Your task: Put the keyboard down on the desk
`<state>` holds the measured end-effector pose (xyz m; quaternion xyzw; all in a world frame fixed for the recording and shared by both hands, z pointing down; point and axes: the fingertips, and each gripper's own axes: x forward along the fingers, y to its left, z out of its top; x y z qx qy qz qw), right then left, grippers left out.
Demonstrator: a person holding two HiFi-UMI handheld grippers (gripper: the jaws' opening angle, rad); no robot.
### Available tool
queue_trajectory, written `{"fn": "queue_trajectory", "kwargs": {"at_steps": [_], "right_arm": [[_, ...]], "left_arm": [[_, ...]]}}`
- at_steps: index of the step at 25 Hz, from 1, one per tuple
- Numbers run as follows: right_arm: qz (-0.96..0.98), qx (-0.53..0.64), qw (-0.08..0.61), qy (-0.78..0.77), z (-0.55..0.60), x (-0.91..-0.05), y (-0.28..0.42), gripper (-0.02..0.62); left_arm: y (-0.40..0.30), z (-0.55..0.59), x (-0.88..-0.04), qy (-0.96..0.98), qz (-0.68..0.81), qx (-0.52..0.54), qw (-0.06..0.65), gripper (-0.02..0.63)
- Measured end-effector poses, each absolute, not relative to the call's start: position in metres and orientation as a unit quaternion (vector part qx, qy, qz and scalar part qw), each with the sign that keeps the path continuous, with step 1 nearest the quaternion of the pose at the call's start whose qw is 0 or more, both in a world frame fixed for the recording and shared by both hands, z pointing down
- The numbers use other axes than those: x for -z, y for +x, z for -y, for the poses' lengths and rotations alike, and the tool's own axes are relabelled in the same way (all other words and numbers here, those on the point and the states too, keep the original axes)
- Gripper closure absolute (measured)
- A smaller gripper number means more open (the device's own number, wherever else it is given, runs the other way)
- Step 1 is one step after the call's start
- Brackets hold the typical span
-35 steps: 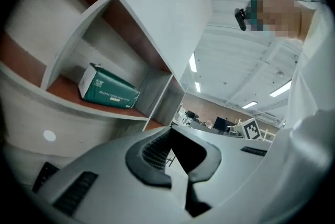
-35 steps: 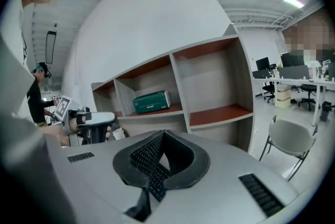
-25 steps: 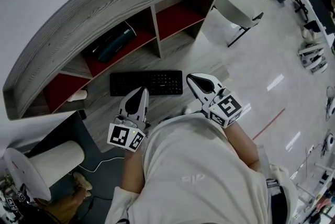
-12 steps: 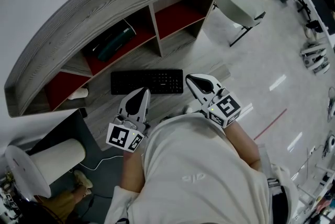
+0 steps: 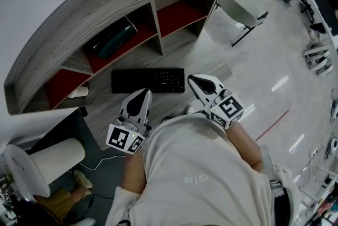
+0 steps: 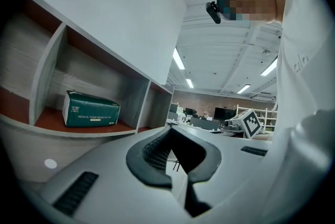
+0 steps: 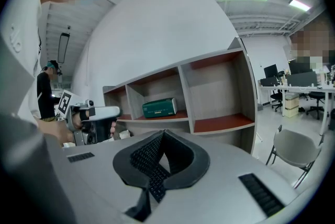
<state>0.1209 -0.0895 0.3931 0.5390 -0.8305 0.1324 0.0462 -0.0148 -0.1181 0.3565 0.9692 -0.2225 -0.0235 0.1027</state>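
Note:
The black keyboard [image 5: 148, 81] lies flat on the grey wooden desk [image 5: 207, 69], in front of the curved shelf unit. Both grippers hover near the person's body, short of the keyboard and not touching it. My left gripper [image 5: 141, 94] points at the keyboard's near edge; its jaws are shut and empty in the left gripper view [image 6: 175, 157]. My right gripper [image 5: 195, 79] sits just right of the keyboard's right end, also shut with nothing held [image 7: 159, 160].
A green box [image 5: 112, 40] lies in a red-floored shelf compartment [image 5: 179, 13]. A small white object [image 5: 78, 93] rests left of the keyboard. A grey chair [image 5: 240, 11] stands at the desk's right end; a white cylinder [image 5: 53, 159] is at lower left.

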Motion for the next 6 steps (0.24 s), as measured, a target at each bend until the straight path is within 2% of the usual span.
{"fn": "queue_trajectory", "kwargs": {"at_steps": [6], "right_arm": [[0.827,-0.138,0.043,0.543,0.0868,-0.3953,0.1230,0.568]], "left_arm": [[-0.0162,0.1154,-0.3563,0.969,0.227,0.021,0.097,0.592]]}}
